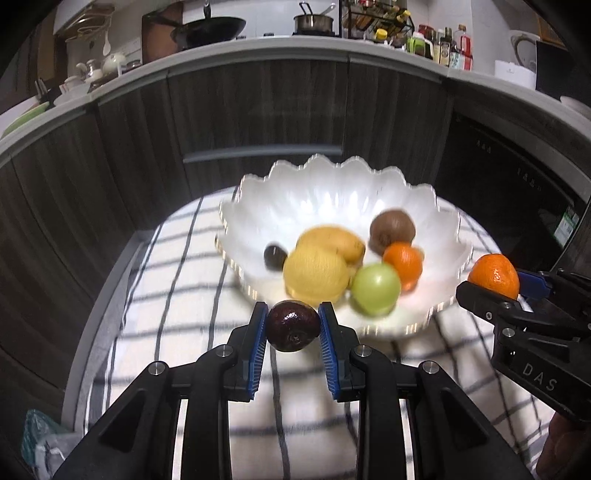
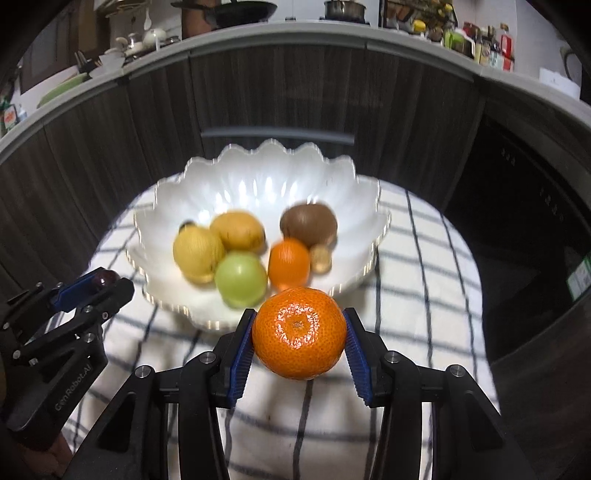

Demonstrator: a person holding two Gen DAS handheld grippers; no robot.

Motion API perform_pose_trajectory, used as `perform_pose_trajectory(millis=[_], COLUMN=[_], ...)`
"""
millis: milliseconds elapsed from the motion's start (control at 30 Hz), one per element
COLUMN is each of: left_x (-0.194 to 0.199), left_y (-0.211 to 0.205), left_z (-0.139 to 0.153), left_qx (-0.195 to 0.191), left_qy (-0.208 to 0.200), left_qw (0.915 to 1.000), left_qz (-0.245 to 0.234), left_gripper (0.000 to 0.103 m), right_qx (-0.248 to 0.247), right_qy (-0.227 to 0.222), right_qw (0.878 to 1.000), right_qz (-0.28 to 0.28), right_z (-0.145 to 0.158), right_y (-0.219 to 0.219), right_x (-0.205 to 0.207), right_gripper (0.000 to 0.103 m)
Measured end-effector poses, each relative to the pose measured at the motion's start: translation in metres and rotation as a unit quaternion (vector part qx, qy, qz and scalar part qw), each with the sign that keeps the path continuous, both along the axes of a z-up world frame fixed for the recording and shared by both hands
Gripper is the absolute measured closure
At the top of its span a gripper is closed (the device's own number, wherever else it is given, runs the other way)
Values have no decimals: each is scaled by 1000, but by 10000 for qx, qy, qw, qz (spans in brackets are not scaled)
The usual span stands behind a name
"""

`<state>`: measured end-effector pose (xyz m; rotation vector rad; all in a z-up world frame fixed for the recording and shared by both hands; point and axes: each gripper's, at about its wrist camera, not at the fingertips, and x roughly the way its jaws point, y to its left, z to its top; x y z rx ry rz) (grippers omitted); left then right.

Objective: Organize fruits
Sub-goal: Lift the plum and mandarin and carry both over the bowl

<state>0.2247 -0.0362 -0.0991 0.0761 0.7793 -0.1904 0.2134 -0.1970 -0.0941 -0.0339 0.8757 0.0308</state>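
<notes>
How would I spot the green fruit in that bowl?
Find the white scalloped bowl on the checked cloth. At its near edge, the green fruit lies between a yellow fruit and a small orange. It is the only green one.

cloth (image 1: pixel 192 280): white, dark check, spread over table | cabinets (image 1: pixel 258 110): dark wood-grain fronts behind | counter (image 1: pixel 258 48): grey, above cabinets | wok (image 1: pixel 214 27) and pot (image 1: pixel 313 21) on counter | bottles (image 1: pixel 452 48) at right | kettle (image 1: pixel 517 55): white, far right | bag (image 1: pixel 37 435): plastic, lower left
</notes>
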Motion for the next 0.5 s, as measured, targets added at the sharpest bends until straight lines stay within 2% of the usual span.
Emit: perform_pose_trajectory(millis=[233, 500], left_x=[39, 89], left_y=[-9, -18], left_z=[19, 13], left_qx=[94, 71], left_qy=[-365, -266], left_qw=[9993, 9995], left_qz=[-72, -126], left_gripper=[75, 75], right_qx=[-31, 50], right_qy=[-195, -22], right_qw=[9998, 9997], right_qz=[-39, -253], right_z=[13, 1], right_y=[-7, -15], right_x=[42, 79], right_gripper=[56, 56])
